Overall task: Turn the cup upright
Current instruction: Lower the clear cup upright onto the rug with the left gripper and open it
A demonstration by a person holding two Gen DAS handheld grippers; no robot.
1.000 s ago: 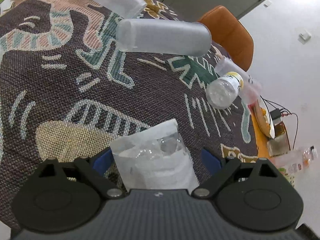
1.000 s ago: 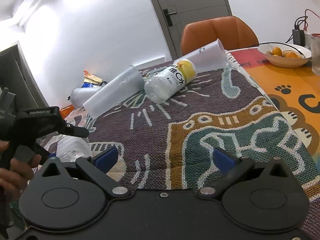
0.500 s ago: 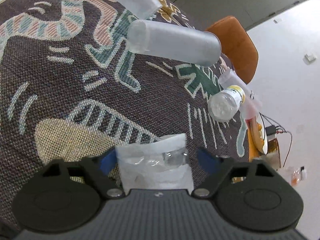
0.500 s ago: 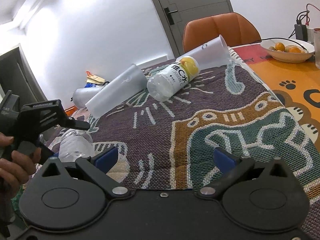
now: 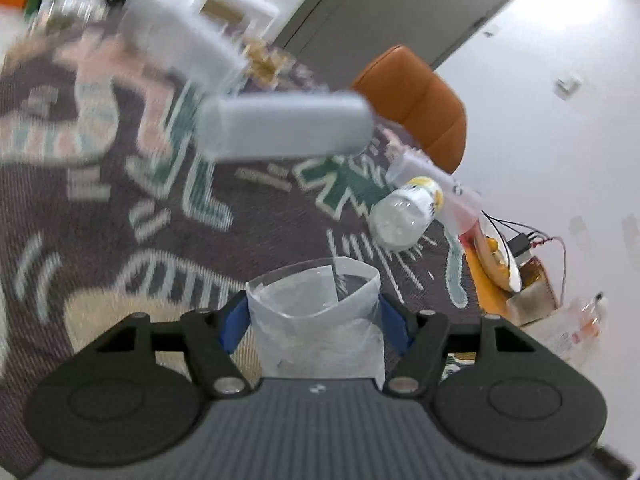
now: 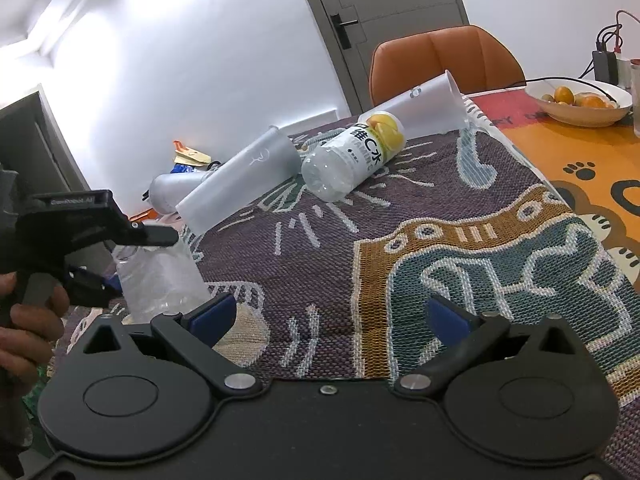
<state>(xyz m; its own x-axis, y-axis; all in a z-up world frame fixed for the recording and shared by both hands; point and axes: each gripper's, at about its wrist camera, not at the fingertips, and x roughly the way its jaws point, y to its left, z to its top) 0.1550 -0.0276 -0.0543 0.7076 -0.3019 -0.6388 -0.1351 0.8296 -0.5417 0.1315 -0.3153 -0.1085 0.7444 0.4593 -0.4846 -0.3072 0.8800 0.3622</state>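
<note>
Cup [image 5: 316,312] amid toppled tumblers [image 5: 284,128], bottle [image 5: 404,216]

Clear crinkled plastic cup [image 5: 316,312]; rough woven cloth [image 6: 460,240]; frosted matt tumbler [image 5: 280,128]

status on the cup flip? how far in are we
Done: the left tool is shut on the clear cup, whose open rim faces away from the camera. In hand: the left wrist view is motion-blurred, so the cup seems mid-rotation; in the right wrist view it looks roughly upright. Left: set it down and release. The right tool is open and idle. Frosted cups lie on their sides.
</note>
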